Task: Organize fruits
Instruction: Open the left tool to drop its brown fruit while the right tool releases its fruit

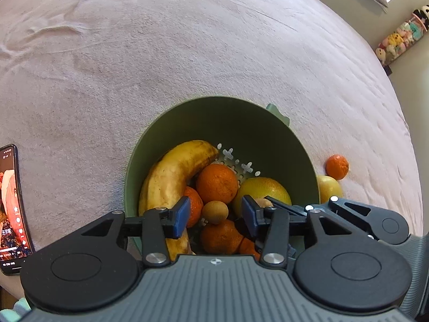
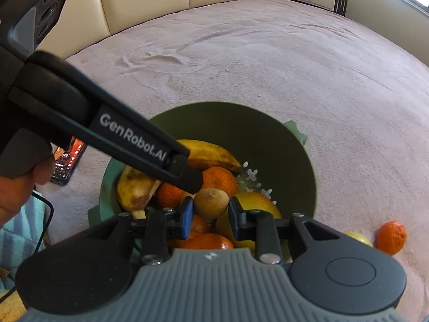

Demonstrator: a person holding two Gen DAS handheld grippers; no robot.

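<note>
Both views are taken from close above the bowl [image 1: 171, 123], angled steeply down. The bowl, its fruit, the phone [image 1: 12, 209] and the bed [image 1: 187, 40] are shared.

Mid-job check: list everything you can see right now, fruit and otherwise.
bowl: one, green, on the blanket
banana: one, yellow with brown marks, in the bowl
oranges: at least four, orange, three or more in the bowl, one on the blanket to its right
yellow fruit: two, one in the bowl, one outside by its right wall
brown fruit: two, small, over the bowl, one at each gripper
blanket: one, pale pink, under everything
phone: one, screen lit, left of the bowl
plush toys: several, mixed colours, far right
left hand-held gripper: open, over the bowl
right hand-held gripper: shut on a brown fruit
</note>
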